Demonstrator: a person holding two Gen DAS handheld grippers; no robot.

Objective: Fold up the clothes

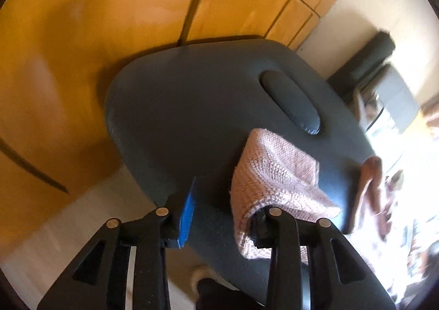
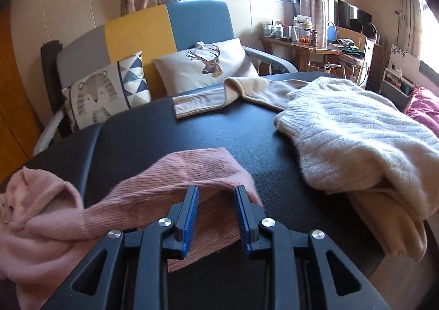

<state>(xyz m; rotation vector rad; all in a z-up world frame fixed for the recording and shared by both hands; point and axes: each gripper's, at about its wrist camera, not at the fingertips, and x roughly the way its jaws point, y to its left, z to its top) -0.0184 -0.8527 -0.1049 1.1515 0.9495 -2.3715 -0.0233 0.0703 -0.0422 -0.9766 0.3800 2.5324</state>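
Observation:
A pink knit sweater [image 2: 192, 170] lies bunched on the near left part of the dark padded table [image 2: 219, 129]. My right gripper [image 2: 217, 190] is open, its blue pads [image 2: 192, 208] on either side of a raised fold of the sweater's sleeve. In the left wrist view, my left gripper [image 1: 225, 200] is open wide above the table [image 1: 192, 104]. A corner of the pink sweater [image 1: 274, 172] is draped over its right finger and hides that finger's pad. The left blue pad [image 1: 186, 214] is bare.
A white cable-knit sweater [image 2: 356, 131] and a beige garment [image 2: 247, 90] lie on the table's far right. A sofa [image 2: 137, 27] with two pillows stands behind, a cluttered desk [image 2: 301, 46] farther right. Wooden wardrobe doors [image 1: 109, 35] stand beyond the table's end, which has an oval plug [image 1: 290, 101].

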